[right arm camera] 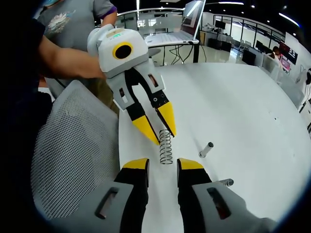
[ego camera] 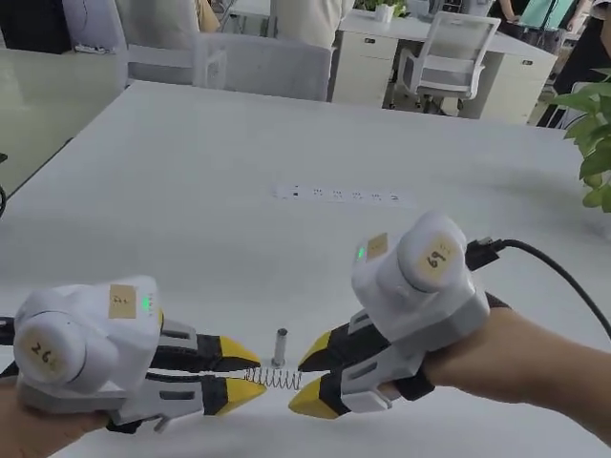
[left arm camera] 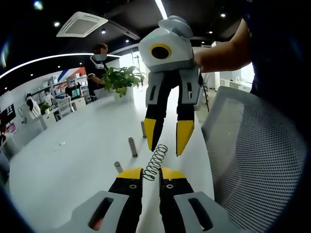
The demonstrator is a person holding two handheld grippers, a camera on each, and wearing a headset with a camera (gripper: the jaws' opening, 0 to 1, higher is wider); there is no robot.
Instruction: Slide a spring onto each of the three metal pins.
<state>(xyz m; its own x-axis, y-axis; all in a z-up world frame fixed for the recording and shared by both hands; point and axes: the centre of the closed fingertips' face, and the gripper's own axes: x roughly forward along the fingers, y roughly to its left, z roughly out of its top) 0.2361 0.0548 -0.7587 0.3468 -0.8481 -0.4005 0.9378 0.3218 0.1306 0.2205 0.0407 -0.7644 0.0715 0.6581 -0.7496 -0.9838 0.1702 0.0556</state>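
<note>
Just ahead of the right gripper [right arm camera: 164, 165], jaws parted, is a spring [right arm camera: 166, 145], likely light and bendy, its far end pinched by the left gripper [right arm camera: 160, 132]; take the near end gently.

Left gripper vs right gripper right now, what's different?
The left gripper is shut on one end of the spring; the right gripper is open and holds nothing. The left gripper's jaws pinch the coils; the right gripper's stand apart at the free end. Both have yellow tips and face each other.

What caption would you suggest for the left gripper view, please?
Left gripper holds a spring by one end; the right gripper faces it, open.
</note>
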